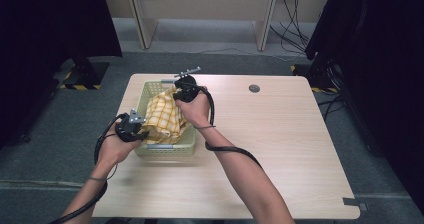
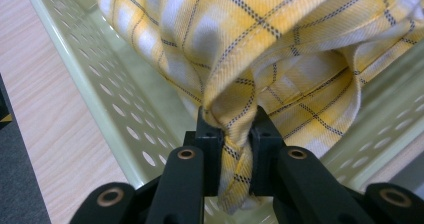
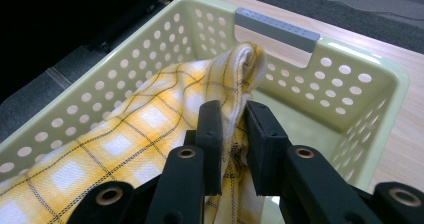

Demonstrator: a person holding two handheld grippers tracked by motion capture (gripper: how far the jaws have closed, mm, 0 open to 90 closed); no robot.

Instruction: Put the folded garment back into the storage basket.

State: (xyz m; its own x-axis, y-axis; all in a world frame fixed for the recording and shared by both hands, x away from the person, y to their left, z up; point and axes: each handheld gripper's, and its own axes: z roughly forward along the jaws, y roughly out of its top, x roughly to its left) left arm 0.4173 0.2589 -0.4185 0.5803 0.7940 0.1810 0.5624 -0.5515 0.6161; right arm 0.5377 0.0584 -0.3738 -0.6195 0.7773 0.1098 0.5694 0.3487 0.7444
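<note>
Cloth (image 1: 162, 116), yellow with a dark check, hangs between the two tools above and partly inside a pale green perforated basket (image 1: 167, 149) that stands on the light wood worktop (image 1: 280, 149). The left hand-held gripper (image 1: 141, 132) is at the basket's near left corner, and its jaws are clamped on a bunched, twisted corner of the cloth; in the left gripper view that gathered fabric (image 2: 235, 149) is pinched tight between the two black jaws, with the rest of the cloth billowing just ahead of them and the basket's holed wall (image 2: 115, 109) running off to the left of the jaws. The right hand-held gripper (image 1: 179, 95) is over the far half of the basket, jaws likewise pressed together on the cloth; in the right gripper view a folded edge (image 3: 235, 109) rises between the jaws and curls over just beyond their tips, while the checked sheet slopes away to the lower left. Beyond that fold lies the basket's far wall with a grey handle bar (image 3: 276, 29) set in its rim. Both cables trail back along the person's forearms.
</note>
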